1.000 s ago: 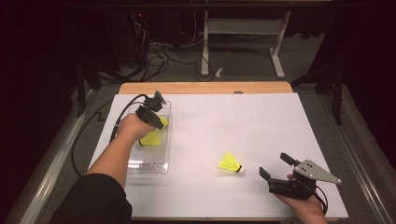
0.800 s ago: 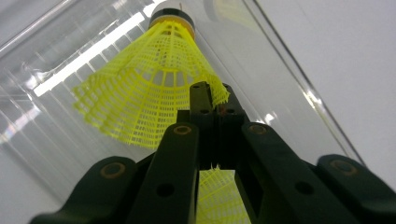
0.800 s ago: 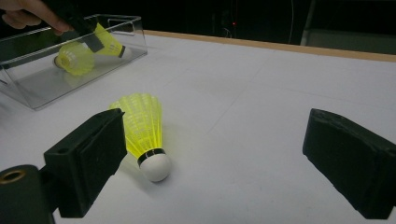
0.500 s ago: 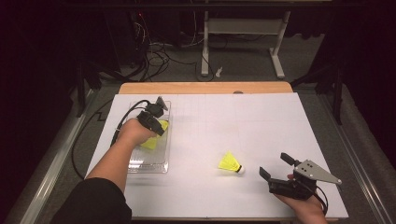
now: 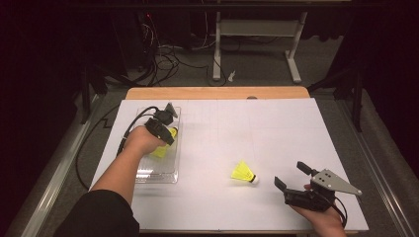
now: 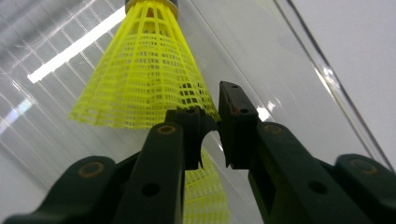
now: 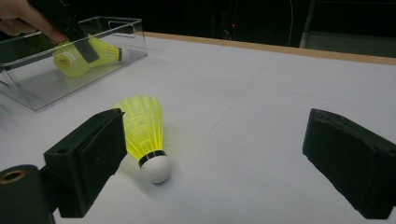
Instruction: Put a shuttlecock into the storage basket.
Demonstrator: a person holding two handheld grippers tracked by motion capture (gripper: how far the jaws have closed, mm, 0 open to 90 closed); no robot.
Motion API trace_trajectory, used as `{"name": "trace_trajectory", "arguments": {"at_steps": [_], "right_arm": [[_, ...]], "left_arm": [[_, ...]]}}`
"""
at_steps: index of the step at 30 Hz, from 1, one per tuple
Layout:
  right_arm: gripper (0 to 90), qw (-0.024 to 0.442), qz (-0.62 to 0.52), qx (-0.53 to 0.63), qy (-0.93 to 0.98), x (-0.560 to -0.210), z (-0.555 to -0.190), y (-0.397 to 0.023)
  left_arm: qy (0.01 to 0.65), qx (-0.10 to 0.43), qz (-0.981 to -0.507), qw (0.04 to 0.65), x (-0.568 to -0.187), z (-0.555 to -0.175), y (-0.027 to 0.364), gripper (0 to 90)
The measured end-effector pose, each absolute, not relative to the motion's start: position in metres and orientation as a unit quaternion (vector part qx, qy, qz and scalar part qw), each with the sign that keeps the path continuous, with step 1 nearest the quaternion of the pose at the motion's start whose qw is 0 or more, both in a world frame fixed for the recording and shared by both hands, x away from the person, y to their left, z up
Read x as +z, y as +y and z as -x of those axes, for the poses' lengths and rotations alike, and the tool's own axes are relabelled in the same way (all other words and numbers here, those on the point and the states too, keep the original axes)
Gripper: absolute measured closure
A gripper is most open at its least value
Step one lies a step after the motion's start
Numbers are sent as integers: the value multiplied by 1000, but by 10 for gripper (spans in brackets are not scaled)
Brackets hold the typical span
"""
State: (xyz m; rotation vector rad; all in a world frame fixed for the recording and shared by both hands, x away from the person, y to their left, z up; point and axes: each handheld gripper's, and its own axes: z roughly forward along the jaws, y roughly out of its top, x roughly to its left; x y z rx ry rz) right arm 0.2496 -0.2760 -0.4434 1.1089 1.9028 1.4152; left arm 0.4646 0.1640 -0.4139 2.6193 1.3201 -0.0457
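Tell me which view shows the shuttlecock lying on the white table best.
The right gripper view: the shuttlecock on the table lies close, its yellow skirt and white cork tip clear. The high view shows it small, left of the right gripper. The left gripper view looks elsewhere.

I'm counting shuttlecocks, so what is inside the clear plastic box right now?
Inside the clear box lies one yellow shuttlecock, with the left gripper reaching in at its skirt. The hand covers part of the floor, so more there cannot be ruled out.

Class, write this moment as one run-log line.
left gripper: jaws just opening, shuttlecock in box between them | clear box: on table | right gripper: open | loose shuttlecock: on white tabletop
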Motion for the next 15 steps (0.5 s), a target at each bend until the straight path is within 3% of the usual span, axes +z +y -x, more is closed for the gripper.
{"name": "trace_trajectory", "arguments": {"at_steps": [15], "right_arm": [[70,259,-410,522,702,-442,-249,-275]], "left_arm": [[453,-22,-883,116,-400,-460,169,654]]}}
